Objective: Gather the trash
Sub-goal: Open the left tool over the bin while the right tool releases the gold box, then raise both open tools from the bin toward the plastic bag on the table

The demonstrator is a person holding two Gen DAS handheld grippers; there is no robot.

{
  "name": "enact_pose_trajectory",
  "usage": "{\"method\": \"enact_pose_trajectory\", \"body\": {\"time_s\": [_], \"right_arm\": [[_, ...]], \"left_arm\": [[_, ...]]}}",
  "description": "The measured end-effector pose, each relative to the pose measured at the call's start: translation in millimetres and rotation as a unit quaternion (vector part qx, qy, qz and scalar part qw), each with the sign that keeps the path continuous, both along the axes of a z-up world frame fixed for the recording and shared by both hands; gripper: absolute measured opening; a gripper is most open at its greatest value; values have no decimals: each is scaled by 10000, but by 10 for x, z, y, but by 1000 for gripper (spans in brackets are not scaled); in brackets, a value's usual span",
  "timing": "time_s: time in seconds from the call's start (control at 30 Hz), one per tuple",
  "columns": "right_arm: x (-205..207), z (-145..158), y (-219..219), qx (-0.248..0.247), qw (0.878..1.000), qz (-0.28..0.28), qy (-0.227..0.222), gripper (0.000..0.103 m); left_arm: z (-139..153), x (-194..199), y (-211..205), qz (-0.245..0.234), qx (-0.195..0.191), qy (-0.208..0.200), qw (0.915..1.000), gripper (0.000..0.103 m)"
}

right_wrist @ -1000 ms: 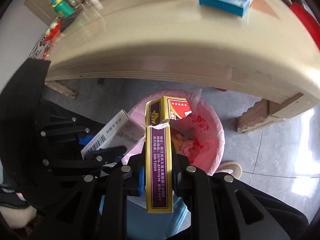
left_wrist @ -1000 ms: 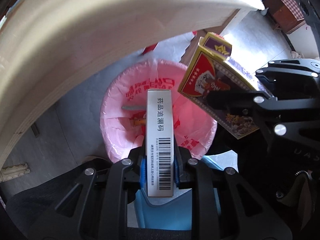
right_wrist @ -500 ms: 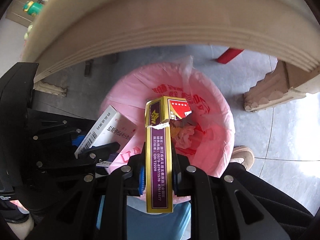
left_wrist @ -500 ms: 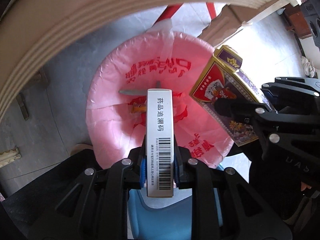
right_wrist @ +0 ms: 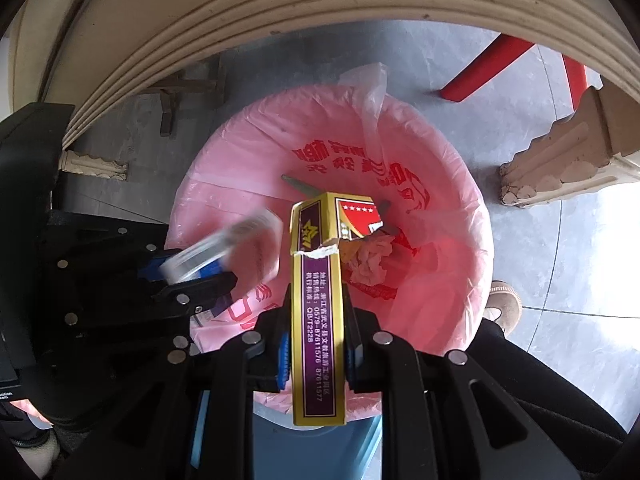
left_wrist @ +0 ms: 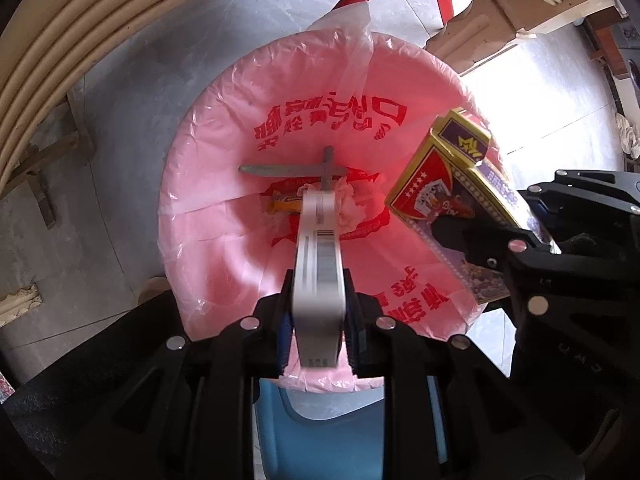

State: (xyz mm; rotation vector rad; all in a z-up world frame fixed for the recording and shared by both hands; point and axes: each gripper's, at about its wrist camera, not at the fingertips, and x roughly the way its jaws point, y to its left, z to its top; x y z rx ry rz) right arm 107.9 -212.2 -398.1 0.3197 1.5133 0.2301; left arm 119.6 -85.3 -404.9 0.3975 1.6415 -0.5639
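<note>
A bin lined with a pink bag stands on the floor right below both grippers. My left gripper points straight down over it, shut on a white barcode box that looks blurred and slightly tilted. My right gripper is shut on a gold and purple playing-card box with a torn top, held over the bag's near side. In the left wrist view the card box hangs at the right rim. Crumpled tissue, a grey strip and a yellow wrapper lie in the bag.
The moulded table edge arches overhead. A carved table leg and a red chair leg stand beyond the bin on grey floor tiles. A person's shoe rests by the bin's right side. The bin's blue body shows under the liner.
Both grippers have come down below the table edge, so the bin fills more of each view. Both still hold their boxes; the white box now looks blurred and tilted.
</note>
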Motion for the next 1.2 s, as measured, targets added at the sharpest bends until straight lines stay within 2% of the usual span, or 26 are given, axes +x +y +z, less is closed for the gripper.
{"method": "enact_pose_trajectory", "body": {"time_s": [0.13,0.2,0.23,0.27,0.33,0.4,0.6,0.8,1.0,1.1,1.2], "right_arm": [[12,-9,-23,14,10000,-28,-26,22],[14,-2,-28,35,10000,-31,-52,22],[15,-1,-33,32,10000,-35,-58,28],[14,-1,-38,29,10000,-43,-56,43],[11,14,-52,-40,9999,-101,-97,52],[13,45,-66,-46,9998,-132,-158,53],[7,69,-98,-17,9996,-212,-184,55],[-8,150,-107,-4,9993,-245,-287,55],[-111,487,-125,55,9978,-332,-566,55],[-204,870,-163,115,9942,-449,-966,55],[-305,1339,-246,127,9870,-650,-1467,58]], "left_arm": [[-45,13,24,56,96,-1,9999,23],[-67,20,24,72,79,-15,9999,32],[-72,28,21,64,62,-39,10000,33],[-65,31,20,61,51,-64,9999,36],[-47,30,20,55,91,-137,9999,41],[-36,45,28,101,72,-129,9998,47],[-39,84,48,193,82,-120,9997,49],[46,74,80,212,213,-347,9989,52],[437,-58,197,164,213,-845,9961,52],[801,-100,254,203,237,-1329,9906,52],[1274,-132,282,207,89,-1810,9832,53]]}}
